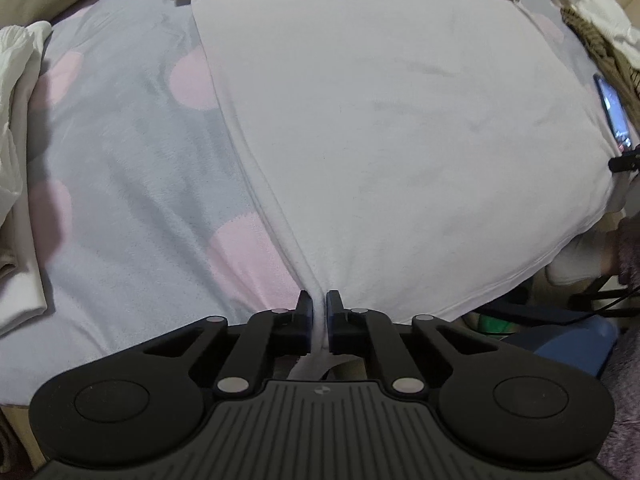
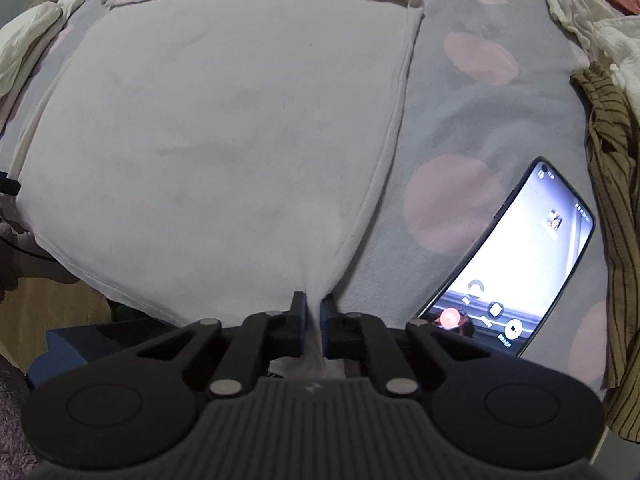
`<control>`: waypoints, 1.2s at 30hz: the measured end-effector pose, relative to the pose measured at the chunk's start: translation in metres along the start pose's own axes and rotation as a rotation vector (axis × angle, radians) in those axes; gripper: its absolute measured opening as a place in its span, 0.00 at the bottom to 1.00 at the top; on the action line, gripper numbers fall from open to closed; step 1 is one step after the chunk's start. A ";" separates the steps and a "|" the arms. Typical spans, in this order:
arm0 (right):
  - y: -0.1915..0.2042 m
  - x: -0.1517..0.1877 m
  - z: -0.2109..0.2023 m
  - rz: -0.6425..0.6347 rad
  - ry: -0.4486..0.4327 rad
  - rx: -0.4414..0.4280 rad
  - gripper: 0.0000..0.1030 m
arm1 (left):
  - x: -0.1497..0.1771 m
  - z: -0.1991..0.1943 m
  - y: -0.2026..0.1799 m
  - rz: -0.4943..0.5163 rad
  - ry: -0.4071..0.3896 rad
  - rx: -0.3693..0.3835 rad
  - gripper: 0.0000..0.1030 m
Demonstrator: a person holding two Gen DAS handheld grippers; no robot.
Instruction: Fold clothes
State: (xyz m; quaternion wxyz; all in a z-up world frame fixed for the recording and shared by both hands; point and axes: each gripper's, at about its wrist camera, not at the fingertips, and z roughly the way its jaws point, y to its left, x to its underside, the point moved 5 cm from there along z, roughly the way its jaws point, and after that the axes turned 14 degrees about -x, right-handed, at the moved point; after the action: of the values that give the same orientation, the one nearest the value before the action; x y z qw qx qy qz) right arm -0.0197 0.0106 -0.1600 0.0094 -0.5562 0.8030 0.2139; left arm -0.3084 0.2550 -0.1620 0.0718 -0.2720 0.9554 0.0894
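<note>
On the bed, through the left wrist view, the white garment (image 1: 400,128) is lying spread flat over a grey bedspread (image 1: 120,160) with pink dots, its sleeves apparently already folded across the far end. The left tongs (image 1: 319,312) are pinching the near left corner of the hem, with a ridge of white cloth squeezed between the two pads, so they are clamped on the garment rather than simply closed. Holding that corner is likely meant to keep the hem taut and square, ready for lifting the lower half over. More crumpled white clothing (image 1: 16,92) is waiting at the left edge of the bed, and a phone (image 1: 614,114) is showing at the far right. Through the right wrist view, the right tongs (image 2: 314,312) are gripping the opposite near corner of the same garment (image 2: 224,140) in the same way, cloth pinched tight between the pads. Both corners being held together suggests the bottom edge is about to be carried up toward the collar in one even fold. Just beside the right tongs, the phone (image 2: 516,256) is lying face up with its screen lit, close enough to be snagged. A striped brown garment (image 2: 616,200) is lying along the right side, well clear of the fold.
</note>
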 end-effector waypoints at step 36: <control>-0.088 -0.303 -0.089 0.130 -0.499 -0.043 0.07 | -0.308 -0.044 0.133 -0.284 -0.443 0.038 0.03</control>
State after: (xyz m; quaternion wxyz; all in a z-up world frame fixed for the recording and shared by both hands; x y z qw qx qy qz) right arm 0.1946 0.2228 -0.0319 0.1817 -0.4334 0.8053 0.3615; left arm -0.1234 0.5128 -0.0442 0.2963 -0.3760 0.8700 0.1180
